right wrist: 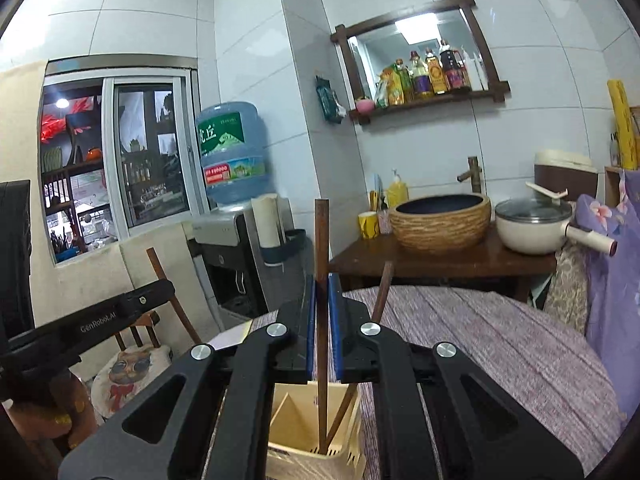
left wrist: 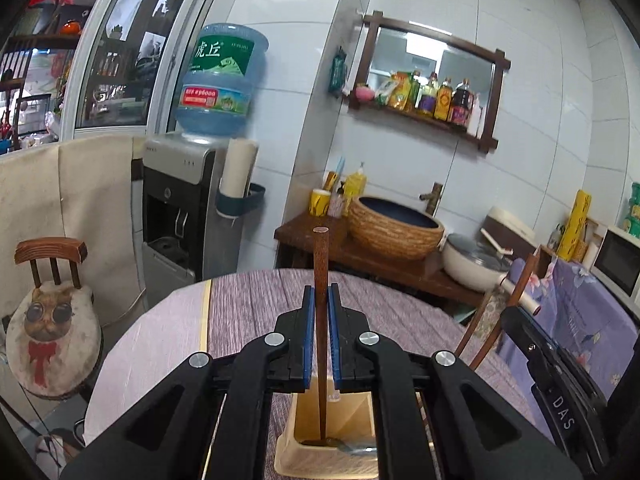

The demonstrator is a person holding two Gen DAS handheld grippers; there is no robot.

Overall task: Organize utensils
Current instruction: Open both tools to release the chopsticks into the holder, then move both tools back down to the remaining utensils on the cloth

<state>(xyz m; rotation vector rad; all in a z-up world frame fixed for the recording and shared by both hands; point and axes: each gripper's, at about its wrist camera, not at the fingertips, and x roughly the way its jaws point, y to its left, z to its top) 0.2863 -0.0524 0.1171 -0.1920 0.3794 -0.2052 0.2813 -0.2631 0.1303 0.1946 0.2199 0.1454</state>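
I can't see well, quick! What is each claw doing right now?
Left claw: shut on a wooden utensil handle over the holder.
Right claw: shut on a wooden stick.

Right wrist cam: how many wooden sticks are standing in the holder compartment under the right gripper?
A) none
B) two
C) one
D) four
B: the right gripper is shut on one upright wooden stick, and a second leaning stick shares that compartment of the beige utensil holder.
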